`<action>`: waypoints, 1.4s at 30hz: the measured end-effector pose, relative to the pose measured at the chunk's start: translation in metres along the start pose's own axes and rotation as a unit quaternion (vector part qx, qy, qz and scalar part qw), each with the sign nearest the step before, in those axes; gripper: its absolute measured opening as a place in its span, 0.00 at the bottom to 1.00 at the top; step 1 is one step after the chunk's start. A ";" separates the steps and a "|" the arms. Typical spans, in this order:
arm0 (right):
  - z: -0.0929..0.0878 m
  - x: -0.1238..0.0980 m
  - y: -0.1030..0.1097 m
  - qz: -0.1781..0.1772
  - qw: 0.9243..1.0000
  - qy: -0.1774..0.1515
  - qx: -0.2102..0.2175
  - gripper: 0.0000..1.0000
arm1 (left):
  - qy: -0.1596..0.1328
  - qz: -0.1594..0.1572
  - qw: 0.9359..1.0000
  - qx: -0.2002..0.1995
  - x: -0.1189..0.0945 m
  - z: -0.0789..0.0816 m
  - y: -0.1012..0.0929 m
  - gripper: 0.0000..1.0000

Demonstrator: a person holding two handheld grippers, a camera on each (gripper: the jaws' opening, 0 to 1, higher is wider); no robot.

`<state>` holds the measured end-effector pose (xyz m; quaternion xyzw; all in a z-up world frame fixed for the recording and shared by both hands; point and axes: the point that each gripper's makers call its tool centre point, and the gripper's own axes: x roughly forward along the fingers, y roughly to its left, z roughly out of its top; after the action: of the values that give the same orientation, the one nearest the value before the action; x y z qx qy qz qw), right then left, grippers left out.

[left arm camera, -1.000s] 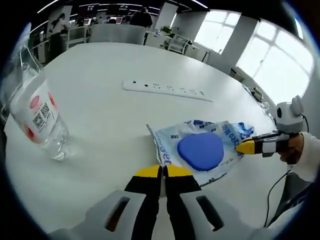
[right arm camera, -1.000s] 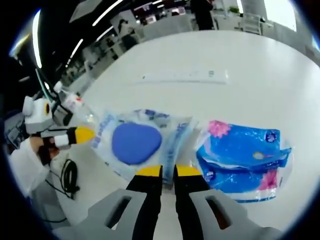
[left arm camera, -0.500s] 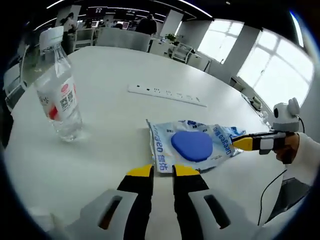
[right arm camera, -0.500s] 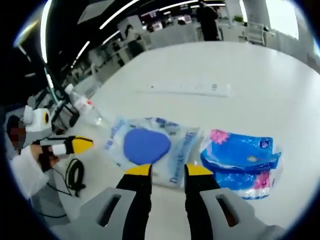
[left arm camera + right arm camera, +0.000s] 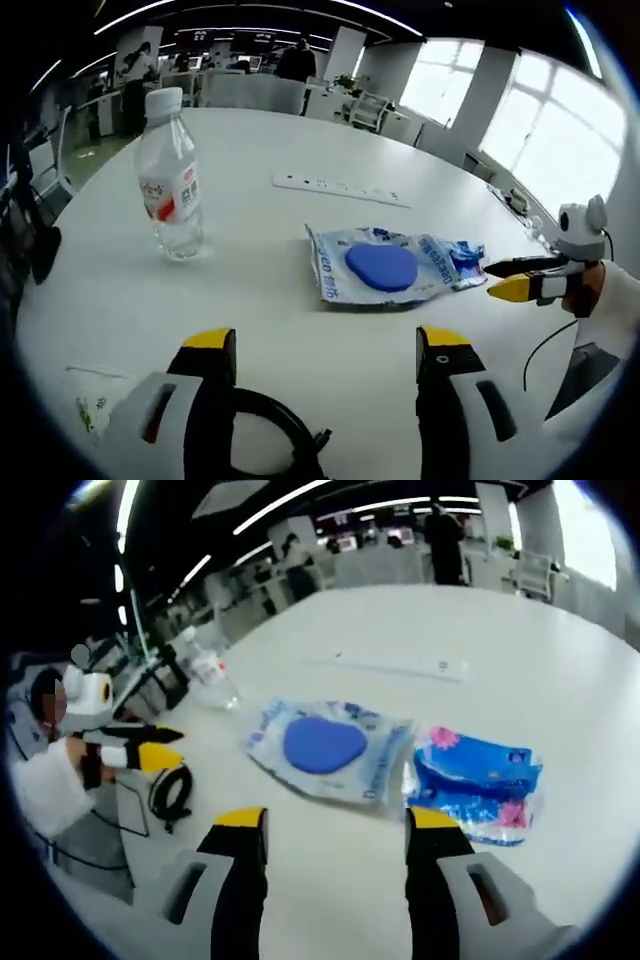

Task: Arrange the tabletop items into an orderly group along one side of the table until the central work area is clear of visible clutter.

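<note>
Your left tool [image 5: 325, 345] is spread wide and holds nothing; so is your right tool [image 5: 335, 820]. The blue pad bag [image 5: 385, 268] lies mid-bench. The right gripper view shows the tissue pack [image 5: 472, 782] beside it. The left gripper view shows the water bottle [image 5: 168, 190] upright, with bare bench [image 5: 250, 140] behind.

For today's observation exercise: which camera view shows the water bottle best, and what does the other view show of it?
The left gripper view shows it best: the water bottle stands upright on the white table, with its white cap and red-and-white label plain to see. In the right gripper view, the bottle is small, distant and blurred near the table's far-left edge.
</note>
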<state>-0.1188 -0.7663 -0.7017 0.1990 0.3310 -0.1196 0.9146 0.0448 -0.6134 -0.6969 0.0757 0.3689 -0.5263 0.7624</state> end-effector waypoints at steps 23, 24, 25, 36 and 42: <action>-0.073 -0.083 -0.004 0.033 0.993 -0.013 0.112 0.70 | -0.018 0.037 0.999 -0.005 -0.073 -0.044 -0.005 0.73; -0.074 -0.083 -0.005 0.032 0.993 -0.012 0.114 0.69 | -0.019 0.039 0.999 -0.007 -0.073 -0.045 -0.004 0.73; -0.075 -0.082 -0.005 0.032 0.993 -0.011 0.117 0.69 | -0.020 0.040 0.999 -0.009 -0.074 -0.045 -0.005 0.73; -0.070 -0.090 -0.013 0.014 0.995 -0.018 0.097 0.71 | -0.027 0.060 0.998 -0.016 -0.081 -0.042 0.006 0.71; -0.076 -0.097 -0.018 0.005 0.992 -0.033 0.124 0.76 | -0.039 0.070 0.996 -0.027 -0.086 -0.044 0.013 0.69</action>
<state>-0.2405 -0.7396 -0.6969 0.3088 0.2826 -0.1615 0.8937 0.0198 -0.5210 -0.6767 0.0600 0.3473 -0.4643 0.8126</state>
